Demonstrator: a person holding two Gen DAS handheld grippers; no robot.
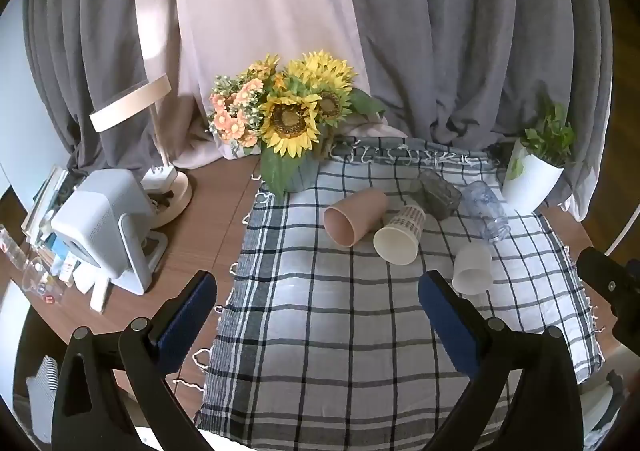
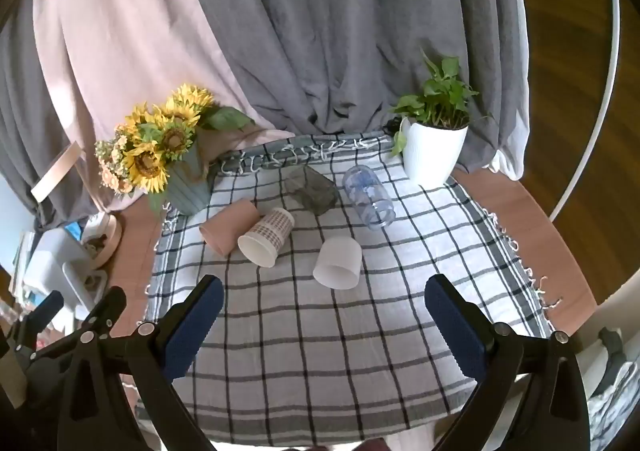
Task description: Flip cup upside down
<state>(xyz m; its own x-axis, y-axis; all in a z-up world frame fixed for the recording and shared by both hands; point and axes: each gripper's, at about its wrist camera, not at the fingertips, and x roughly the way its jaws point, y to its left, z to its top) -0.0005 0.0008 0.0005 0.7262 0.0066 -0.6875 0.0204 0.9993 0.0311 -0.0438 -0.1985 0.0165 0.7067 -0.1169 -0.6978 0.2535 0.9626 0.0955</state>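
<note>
Cups lie on their sides on the checked cloth (image 2: 320,351); the white cup (image 2: 338,263) is nearest the right gripper (image 2: 320,325), its fingers spread for reaching; left gripper (image 1: 318,317) likewise spread, holding nothing.

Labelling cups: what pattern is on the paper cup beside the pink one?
Rows of small brown checks on the white paper cup; clearest in the right wrist view.
</note>
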